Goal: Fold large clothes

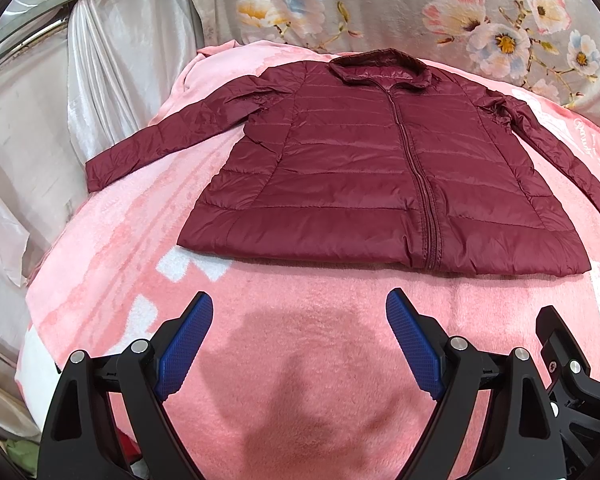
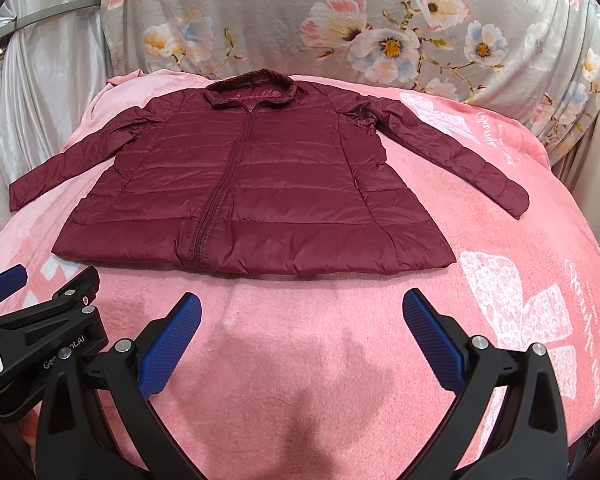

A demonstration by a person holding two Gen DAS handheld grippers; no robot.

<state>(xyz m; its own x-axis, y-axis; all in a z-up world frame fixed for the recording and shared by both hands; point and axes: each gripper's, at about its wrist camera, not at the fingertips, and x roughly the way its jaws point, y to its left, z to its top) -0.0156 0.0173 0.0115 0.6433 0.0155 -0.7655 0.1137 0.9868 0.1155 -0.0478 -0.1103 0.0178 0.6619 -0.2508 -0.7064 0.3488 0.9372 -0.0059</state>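
A maroon puffer jacket (image 1: 384,176) is lying flat, zipped, sleeves spread, on a pink blanket (image 1: 300,320). Just short of its hem, the left gripper (image 1: 299,312) and right gripper (image 2: 302,316) are hovering wide open, gripping nothing.

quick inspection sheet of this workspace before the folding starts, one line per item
surface: pink fleece blanket with white printed motifs, covering the whole work area
job's things: maroon quilted jacket lying flat, front up, zipped, collar at the far end, both sleeves spread out to the sides; not yet folded
clutter: nothing seen on the blanket besides the jacket
grippers: left gripper open, empty, short of the jacket's hem; right gripper open, empty, also short of the hem
cables: nothing seen
surroundings: floral grey fabric behind the blanket; pale satin drape at the far left
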